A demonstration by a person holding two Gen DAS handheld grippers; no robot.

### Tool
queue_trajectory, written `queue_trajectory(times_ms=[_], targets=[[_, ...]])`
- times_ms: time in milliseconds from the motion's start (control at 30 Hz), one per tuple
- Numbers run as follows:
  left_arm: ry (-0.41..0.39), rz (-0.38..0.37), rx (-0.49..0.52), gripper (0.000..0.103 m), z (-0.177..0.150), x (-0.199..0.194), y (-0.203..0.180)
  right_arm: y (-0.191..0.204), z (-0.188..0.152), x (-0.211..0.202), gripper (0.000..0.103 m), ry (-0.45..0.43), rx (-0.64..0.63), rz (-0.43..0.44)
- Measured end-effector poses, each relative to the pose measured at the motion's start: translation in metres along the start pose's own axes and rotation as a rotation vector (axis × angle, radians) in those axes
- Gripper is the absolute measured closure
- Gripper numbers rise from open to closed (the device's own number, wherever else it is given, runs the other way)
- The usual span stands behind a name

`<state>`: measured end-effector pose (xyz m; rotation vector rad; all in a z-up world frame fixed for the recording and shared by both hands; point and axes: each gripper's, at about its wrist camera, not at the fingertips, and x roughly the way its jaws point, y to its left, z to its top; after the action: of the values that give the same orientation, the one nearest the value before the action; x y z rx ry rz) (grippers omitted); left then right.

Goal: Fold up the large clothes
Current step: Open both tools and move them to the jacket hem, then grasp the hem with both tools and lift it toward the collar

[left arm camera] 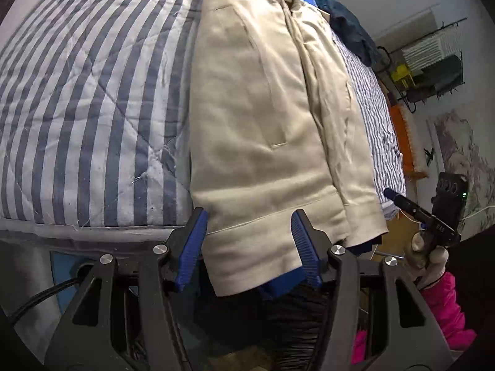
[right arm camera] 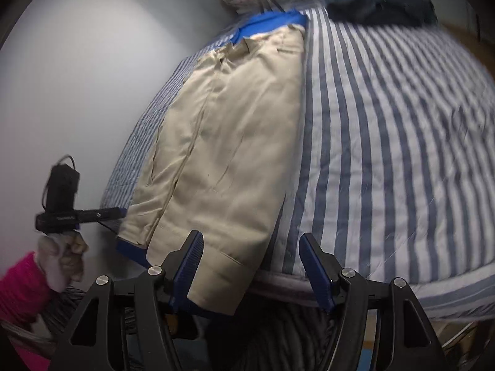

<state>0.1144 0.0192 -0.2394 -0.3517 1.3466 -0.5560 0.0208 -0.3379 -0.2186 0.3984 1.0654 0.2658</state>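
Note:
A beige jacket (left arm camera: 253, 108) with blue lining lies folded lengthwise on the striped quilt (left arm camera: 77, 108). Its hem hangs over the near edge of the bed. My left gripper (left arm camera: 247, 247) is open, and the hanging hem sits loosely between its blue pads (left arm camera: 193, 247). In the right wrist view the same jacket (right arm camera: 229, 154) runs up the bed. My right gripper (right arm camera: 252, 269) is open at the hem's right corner, with the cloth beside its left pad (right arm camera: 188, 266) and the striped quilt (right arm camera: 386, 154) behind the gap.
A dark blue garment (right arm camera: 380, 9) lies at the far end of the bed. A gloved hand with a pink sleeve (left arm camera: 445, 303) holds the other gripper to the right. A wire rack (left arm camera: 430, 61) stands by the wall, and a grey wall (right arm camera: 77, 92) is left of the bed.

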Motion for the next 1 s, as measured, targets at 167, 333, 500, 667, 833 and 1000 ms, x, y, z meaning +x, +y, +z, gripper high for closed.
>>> queue_trajectory(times_ms=[167, 333, 500, 667, 833, 1000], targets=[[0.01, -0.032, -0.047, 0.046, 0.003, 0.0, 0.008, -0.017, -0.007, 0.021, 0.04, 0.05, 0.094, 0.085], [0.02, -0.023, -0.104, 0.046, 0.001, 0.0, 0.027, -0.013, -0.007, 0.036, 0.04, 0.078, 0.086, 0.121], [0.051, -0.051, -0.07, 0.046, -0.004, 0.01, 0.016, -0.009, -0.004, 0.044, 0.041, 0.091, 0.08, 0.148], [0.067, -0.053, -0.032, 0.048, -0.01, 0.016, 0.003, -0.006, -0.011, 0.045, 0.048, 0.121, 0.091, 0.238], [0.062, -0.064, -0.059, 0.074, -0.006, 0.015, 0.003, -0.003, -0.01, 0.059, 0.049, 0.123, 0.107, 0.264], [0.003, -0.085, -0.024, 0.088, -0.01, -0.002, -0.015, 0.004, -0.004, 0.053, 0.068, 0.118, 0.087, 0.26]])
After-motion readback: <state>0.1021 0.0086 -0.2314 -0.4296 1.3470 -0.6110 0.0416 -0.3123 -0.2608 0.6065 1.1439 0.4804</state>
